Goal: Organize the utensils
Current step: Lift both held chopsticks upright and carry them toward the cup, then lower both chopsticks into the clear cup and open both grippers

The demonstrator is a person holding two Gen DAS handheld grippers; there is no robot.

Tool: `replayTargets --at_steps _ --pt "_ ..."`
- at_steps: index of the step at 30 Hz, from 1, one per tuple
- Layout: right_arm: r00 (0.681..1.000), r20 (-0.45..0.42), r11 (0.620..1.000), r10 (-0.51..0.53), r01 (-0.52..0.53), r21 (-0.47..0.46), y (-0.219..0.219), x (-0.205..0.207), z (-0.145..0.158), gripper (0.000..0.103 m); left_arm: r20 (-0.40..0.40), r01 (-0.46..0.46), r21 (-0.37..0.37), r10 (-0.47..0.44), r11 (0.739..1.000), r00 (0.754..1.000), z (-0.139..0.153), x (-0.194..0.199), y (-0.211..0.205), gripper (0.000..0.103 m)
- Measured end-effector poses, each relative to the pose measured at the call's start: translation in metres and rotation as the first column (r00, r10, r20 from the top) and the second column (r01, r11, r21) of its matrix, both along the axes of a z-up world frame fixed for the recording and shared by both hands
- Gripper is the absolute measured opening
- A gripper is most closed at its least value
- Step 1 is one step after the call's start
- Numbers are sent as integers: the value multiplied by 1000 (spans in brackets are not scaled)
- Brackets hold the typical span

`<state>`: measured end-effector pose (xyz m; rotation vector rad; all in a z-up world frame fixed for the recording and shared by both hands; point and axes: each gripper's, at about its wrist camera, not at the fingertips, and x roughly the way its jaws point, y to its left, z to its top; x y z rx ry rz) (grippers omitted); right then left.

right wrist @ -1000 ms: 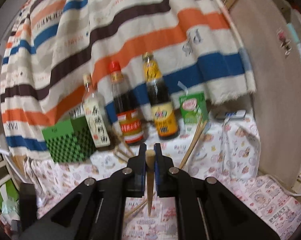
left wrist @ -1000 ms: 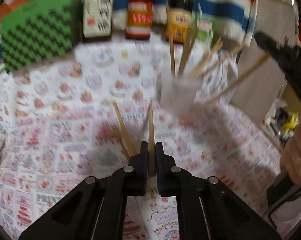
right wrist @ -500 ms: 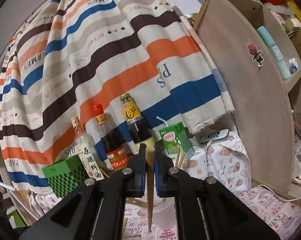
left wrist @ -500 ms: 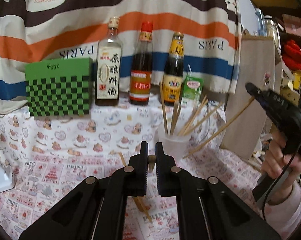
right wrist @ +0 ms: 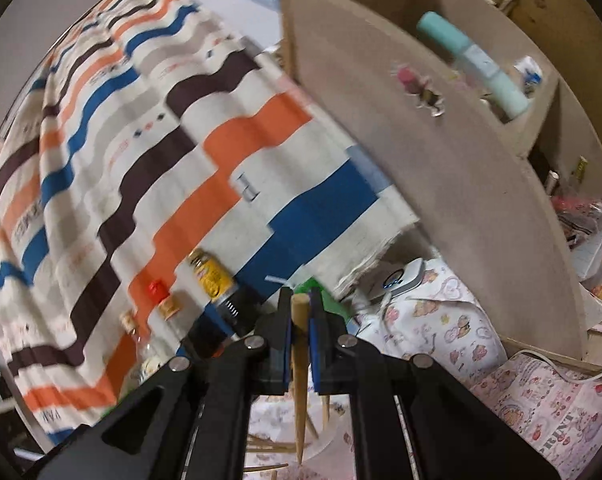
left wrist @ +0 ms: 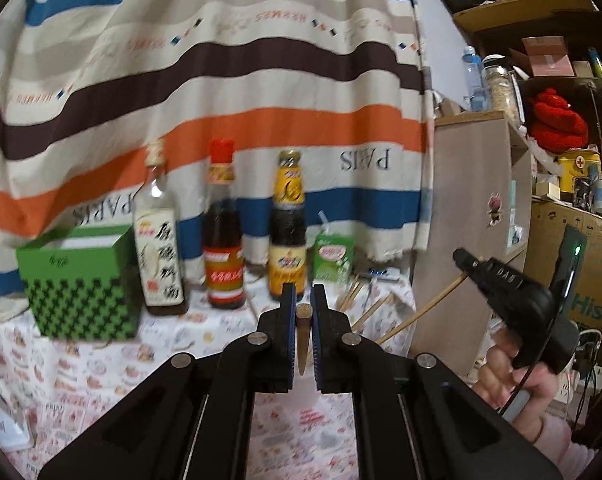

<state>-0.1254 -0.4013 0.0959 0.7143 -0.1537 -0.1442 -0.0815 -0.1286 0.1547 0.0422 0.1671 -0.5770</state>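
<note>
Left gripper (left wrist: 303, 300) pinches a chopstick (left wrist: 302, 336) before three sauce bottles (left wrist: 223, 232); right gripper (left wrist: 467, 261) grips another chopstick (left wrist: 421, 312).

I stood in a cluttered home; sauce bottles (left wrist: 223, 227) lined my surface (left wrist: 101, 364) with its cartoon-print cloth; a striped sheet (left wrist: 229, 80) hung behind; wooden shelves (right wrist: 453, 128) held toiletries, boxes and a red knit hat (left wrist: 557, 122).

left wrist view: cup holding the chopsticks (left wrist: 365, 300) is hidden behind the left gripper (left wrist: 302, 312); only stick tops show right of it. held chopstick (left wrist: 303, 336) seen end-on, length not readable. right wrist view: motion-blurred, bottles (right wrist: 205, 280) at lower left partly hidden by the right gripper (right wrist: 299, 316). clear cup rim (right wrist: 329, 446) at bottom centre faint, outline uncertain.
</note>
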Motion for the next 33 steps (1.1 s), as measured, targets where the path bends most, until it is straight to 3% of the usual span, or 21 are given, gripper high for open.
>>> replayTargets --at_steps 7,15,23,28,30,33 --pt "999 12 999 -31 31 -20 0 -5 3 6 40 -46 -16 46 999 998 4 17 -23 6" --pt "1000 -18 1000 -18 19 6 -5 0 -2 6 -83 -84 43 88 995 993 -34 66 -41 6" --pt "1000 -21 1000 -16 16 -8 -3 0 -2 6 -152 -88 109 104 990 983 -59 93 -58 6" --pt "1000 -17 1000 -14 14 -19 -2 0 -2 6 -176 -113 109 131 988 976 -65 100 -55 7" --pt "1000 -17 1000 4 -4 -26 -2 1 -1 6 -165 -103 75 114 992 980 -61 94 -47 8" --pt "1000 -7 999 6 -6 -43 0 -1 1 6 -140 -104 57 111 993 984 -53 84 -37 20"
